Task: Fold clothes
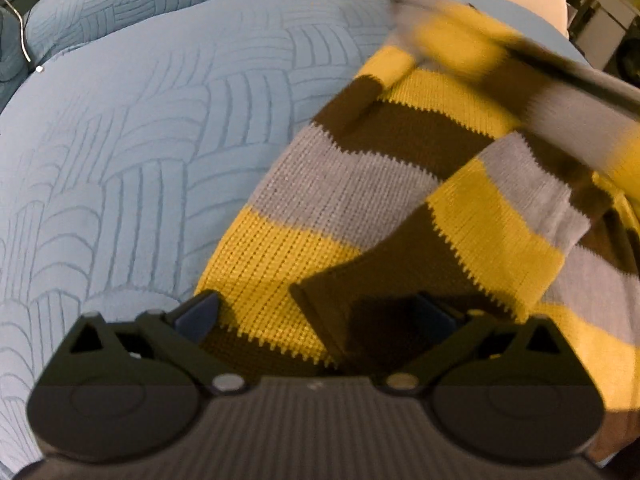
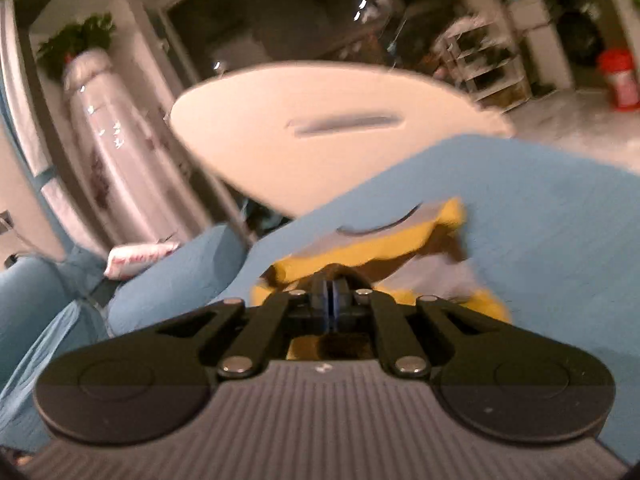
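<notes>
My left fingers stood wide, empty, over the sweater; my right were pinched shut, maybe on it. Better to grip the hem squarely.

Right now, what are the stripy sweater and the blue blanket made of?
The sweater looks like knitted yarn, maybe wool: rows of tiny stitches show, with jagged colour edges. The blanket looks like soft quilted cloth, matte, with stitched curved lines.
</notes>
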Demonstrator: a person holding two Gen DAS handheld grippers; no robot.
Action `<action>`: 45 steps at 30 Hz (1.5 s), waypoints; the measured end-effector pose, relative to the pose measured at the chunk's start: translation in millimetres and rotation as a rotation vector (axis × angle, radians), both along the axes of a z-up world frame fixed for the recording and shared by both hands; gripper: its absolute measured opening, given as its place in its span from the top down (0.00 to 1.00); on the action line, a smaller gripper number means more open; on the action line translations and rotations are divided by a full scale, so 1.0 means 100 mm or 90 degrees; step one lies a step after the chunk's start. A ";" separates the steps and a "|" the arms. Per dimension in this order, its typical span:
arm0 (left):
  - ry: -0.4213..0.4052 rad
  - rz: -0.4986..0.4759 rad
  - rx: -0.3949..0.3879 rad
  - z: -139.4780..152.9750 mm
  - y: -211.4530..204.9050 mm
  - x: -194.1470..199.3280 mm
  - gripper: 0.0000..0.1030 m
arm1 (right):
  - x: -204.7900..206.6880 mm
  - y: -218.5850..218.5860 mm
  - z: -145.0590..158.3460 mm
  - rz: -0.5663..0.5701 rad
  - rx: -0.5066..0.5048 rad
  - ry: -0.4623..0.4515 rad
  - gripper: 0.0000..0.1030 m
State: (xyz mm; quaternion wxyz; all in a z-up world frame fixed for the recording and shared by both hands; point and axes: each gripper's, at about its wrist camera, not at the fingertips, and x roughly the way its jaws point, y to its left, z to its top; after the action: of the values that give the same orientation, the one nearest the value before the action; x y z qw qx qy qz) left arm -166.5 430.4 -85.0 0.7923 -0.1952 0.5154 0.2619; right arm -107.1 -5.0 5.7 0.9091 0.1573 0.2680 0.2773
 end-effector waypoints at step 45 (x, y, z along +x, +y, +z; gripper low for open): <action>-0.038 0.020 -0.030 0.09 0.02 -0.14 0.00 | 0.18 -0.31 -1.01 0.010 -0.189 0.237 0.19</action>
State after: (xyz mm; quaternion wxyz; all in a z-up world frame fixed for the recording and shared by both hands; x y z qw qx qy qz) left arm -180.3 432.6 -76.4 0.7982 -0.2297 0.4942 0.2565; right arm -88.7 -35.6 -95.3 0.8548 0.0685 0.4703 0.2084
